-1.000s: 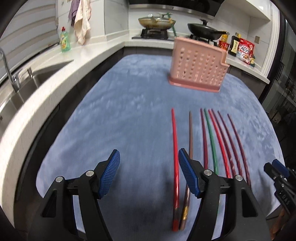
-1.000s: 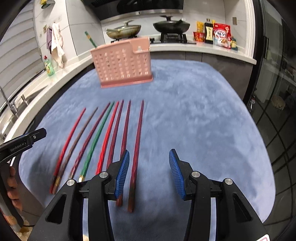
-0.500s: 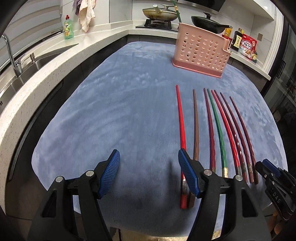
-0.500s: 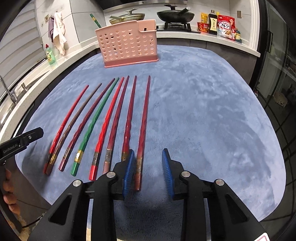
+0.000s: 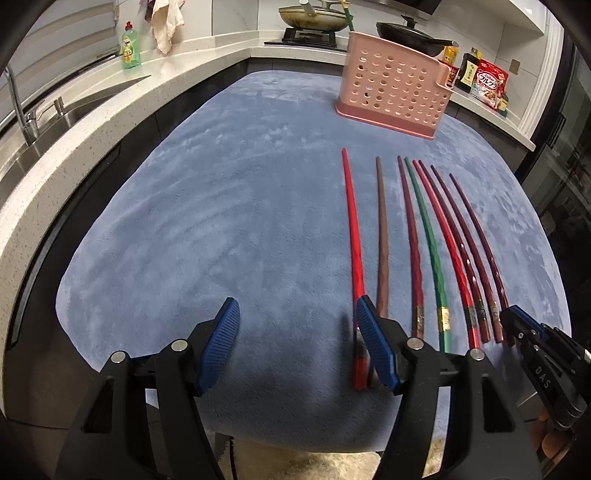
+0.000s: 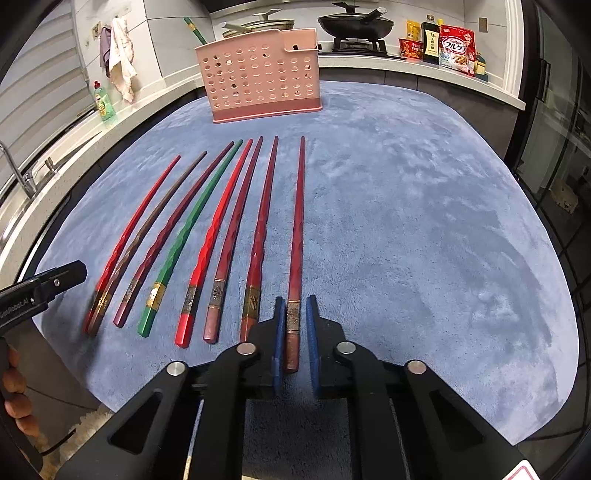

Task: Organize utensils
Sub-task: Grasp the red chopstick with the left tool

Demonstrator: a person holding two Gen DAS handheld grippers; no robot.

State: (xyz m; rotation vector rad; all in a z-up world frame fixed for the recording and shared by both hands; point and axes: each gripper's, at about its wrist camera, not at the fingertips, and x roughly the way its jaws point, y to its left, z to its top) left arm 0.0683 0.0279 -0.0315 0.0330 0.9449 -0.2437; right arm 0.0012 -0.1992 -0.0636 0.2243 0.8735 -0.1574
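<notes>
Several chopsticks lie side by side on the blue mat (image 6: 424,221), thick ends near me. A pink perforated utensil holder (image 6: 262,81) stands upright at the far side; it also shows in the left wrist view (image 5: 395,96). My right gripper (image 6: 294,339) has its jaws nearly closed around the thick end of the rightmost dark red chopstick (image 6: 297,221), which still lies on the mat. My left gripper (image 5: 295,343) is open and empty, its right finger beside the bright red chopstick (image 5: 352,236) at the left end of the row. A green chopstick (image 5: 428,240) lies mid-row.
A white counter with a sink (image 5: 44,122) and green soap bottle (image 5: 130,46) runs along the left. A stove with pans (image 6: 354,26) and food packets (image 6: 456,48) sit behind the holder. The mat's near edge is close under both grippers.
Both grippers moved down and back toward the chopsticks' thick ends. The right jaws narrowed from open to nearly closed around the rightmost dark red chopstick. The left gripper stayed open.
</notes>
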